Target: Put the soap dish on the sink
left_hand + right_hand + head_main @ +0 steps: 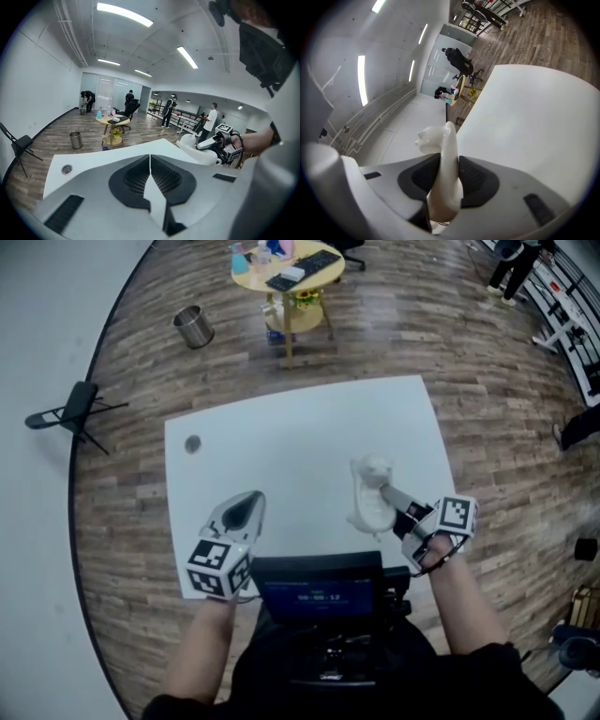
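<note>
White soap dish (367, 505) clamped in right gripper (392, 498), apparently above sink top (281, 423), well right of drain (192, 443); left gripper (249, 505) closed, empty. Next: lower, release.

My right claw (392, 498) and left claw (248, 507) are pale grey with black pads, each with a black-and-white square-marked cube. The soap dish (368, 507) is glossy milk-white, the desk (281, 427) flat white, with a grey ring (192, 443) near its left edge; the floor (450, 343) is brown plank
</note>
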A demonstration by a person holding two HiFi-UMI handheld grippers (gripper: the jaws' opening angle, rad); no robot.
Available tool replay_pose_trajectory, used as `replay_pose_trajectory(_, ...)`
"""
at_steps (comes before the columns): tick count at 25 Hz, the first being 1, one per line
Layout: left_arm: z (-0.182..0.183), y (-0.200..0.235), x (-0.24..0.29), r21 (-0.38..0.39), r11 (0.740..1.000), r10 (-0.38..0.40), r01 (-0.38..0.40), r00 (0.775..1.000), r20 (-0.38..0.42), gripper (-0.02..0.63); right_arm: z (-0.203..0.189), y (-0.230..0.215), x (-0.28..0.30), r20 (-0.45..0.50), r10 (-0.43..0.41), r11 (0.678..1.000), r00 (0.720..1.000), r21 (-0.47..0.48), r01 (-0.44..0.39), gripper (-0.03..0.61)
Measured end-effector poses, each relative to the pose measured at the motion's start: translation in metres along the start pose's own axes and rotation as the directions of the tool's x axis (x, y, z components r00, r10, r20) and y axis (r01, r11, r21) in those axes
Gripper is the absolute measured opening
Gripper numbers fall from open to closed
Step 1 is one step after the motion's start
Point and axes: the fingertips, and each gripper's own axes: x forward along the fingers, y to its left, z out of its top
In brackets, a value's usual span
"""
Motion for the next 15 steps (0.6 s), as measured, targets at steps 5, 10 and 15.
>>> replay_pose_trajectory(5, -0.004, 0.001, 0.002, -0.001, 1.000, -0.002, 0.002, 1.000, -0.016, 0.009, -0.002, -0.006, 0.006, -0.003, -0.002, 1.000, 1.000, 0.015, 0.002, 0.126)
replay_pose_trajectory(10, -0.008, 0.003, 0.007, -0.002, 1.000, -0.010, 0.010, 0.999, -0.031, 0.009, -0.005, -0.015, 0.014, -0.007, -0.017, 1.000, 1.000, 0.024, 0.017, 0.126)
replay_pose_trajectory(15, -0.011, 0.012, 0.012, 0.000, 1.000, -0.002, 0.002, 0.999, -0.047, 0.009, -0.003, -0.020, 0.022, -0.012, -0.029, 0.999, 0.999, 0.028, 0.030, 0.124)
